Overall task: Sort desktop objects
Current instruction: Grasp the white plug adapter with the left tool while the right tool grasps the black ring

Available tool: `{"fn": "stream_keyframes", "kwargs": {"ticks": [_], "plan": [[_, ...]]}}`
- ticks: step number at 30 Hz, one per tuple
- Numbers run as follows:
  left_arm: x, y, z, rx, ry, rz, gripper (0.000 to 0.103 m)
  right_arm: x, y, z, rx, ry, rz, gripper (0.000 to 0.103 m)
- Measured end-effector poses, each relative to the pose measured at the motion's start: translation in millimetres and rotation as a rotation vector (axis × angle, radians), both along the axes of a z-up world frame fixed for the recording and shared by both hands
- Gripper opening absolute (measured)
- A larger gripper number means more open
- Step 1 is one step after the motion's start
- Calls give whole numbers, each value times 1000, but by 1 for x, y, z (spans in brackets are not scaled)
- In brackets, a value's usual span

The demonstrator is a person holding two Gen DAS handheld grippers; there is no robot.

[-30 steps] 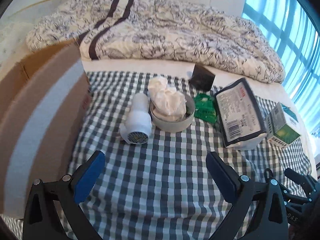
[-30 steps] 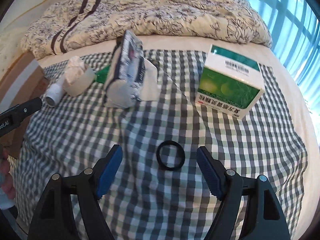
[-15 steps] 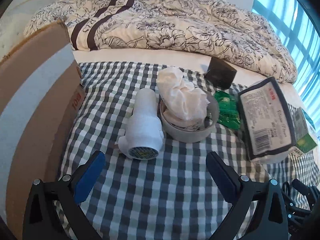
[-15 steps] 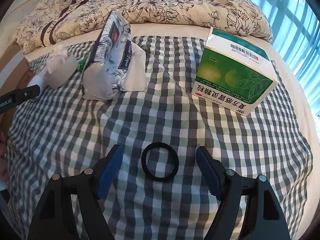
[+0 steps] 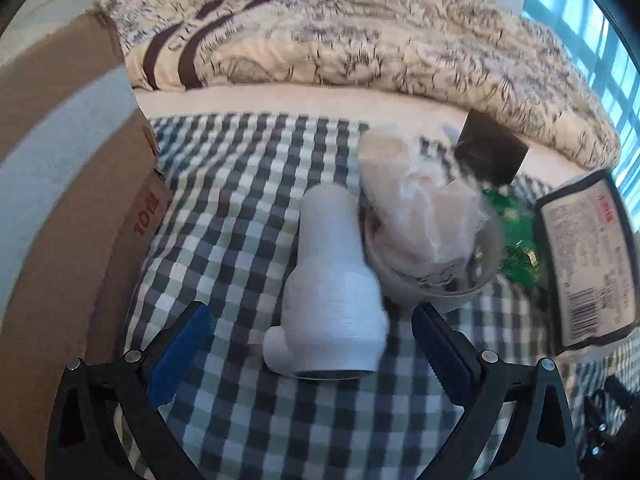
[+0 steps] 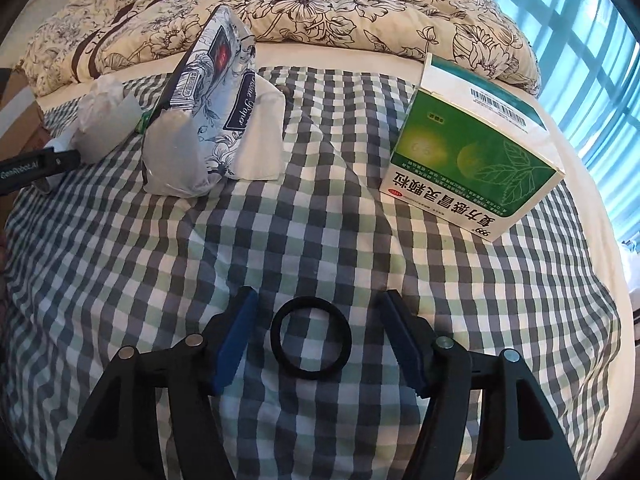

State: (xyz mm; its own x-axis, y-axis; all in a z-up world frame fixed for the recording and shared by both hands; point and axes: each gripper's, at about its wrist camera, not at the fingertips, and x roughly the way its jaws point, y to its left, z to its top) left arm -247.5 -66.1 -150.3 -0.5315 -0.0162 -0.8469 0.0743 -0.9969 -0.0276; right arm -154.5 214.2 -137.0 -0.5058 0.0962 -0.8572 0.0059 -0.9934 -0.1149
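Note:
A white bottle [image 5: 332, 296] lies on its side on the checked cloth [image 5: 248, 208], base toward me. My left gripper [image 5: 312, 344] is open, its blue pads on either side of the bottle's base without touching it. Right of the bottle a grey bowl [image 5: 476, 280] holds crumpled tissue [image 5: 424, 216]. In the right wrist view a black ring [image 6: 311, 338] lies flat on the cloth, and my right gripper [image 6: 316, 336] is open around it, pads apart from it. A green medicine box [image 6: 472, 160] and a tissue pack [image 6: 212, 92] stand farther back.
A cardboard box [image 5: 60, 208] stands along the left edge of the cloth. A small black box [image 5: 490, 152], a green packet [image 5: 516, 236] and the tissue pack [image 5: 584, 260] lie to the right. A flowered quilt [image 5: 360, 40] is heaped behind. A window [image 6: 580, 40] is at right.
My left gripper has moved forward to the white bottle, which now lies between its pads. My right gripper has moved forward and down so that the black ring sits between its pads.

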Motion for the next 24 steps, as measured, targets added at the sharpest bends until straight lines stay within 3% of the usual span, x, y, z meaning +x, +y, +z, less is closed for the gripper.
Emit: {"fn": "stream_keyframes", "kwargs": {"ticks": [7,10,12,13,18,24], "plan": [[-4,-3,-5,-38,14,-30,100,2,-2,1,10,3,9,59],[-3,2,-4,-38,37,-70,75,3,-7,3,23,0,31,44],[0,6,-3,-48,50,-85,52,4,-11,3,33,-2,48,22],[1,8,-3,-51,50,-92,50,5,-13,4,44,-2,54,18],[6,10,2,-61,56,-89,50,10,-14,10,42,-5,54,6],[26,12,21,-51,89,-95,50,18,-16,21,36,3,55,5]]}}
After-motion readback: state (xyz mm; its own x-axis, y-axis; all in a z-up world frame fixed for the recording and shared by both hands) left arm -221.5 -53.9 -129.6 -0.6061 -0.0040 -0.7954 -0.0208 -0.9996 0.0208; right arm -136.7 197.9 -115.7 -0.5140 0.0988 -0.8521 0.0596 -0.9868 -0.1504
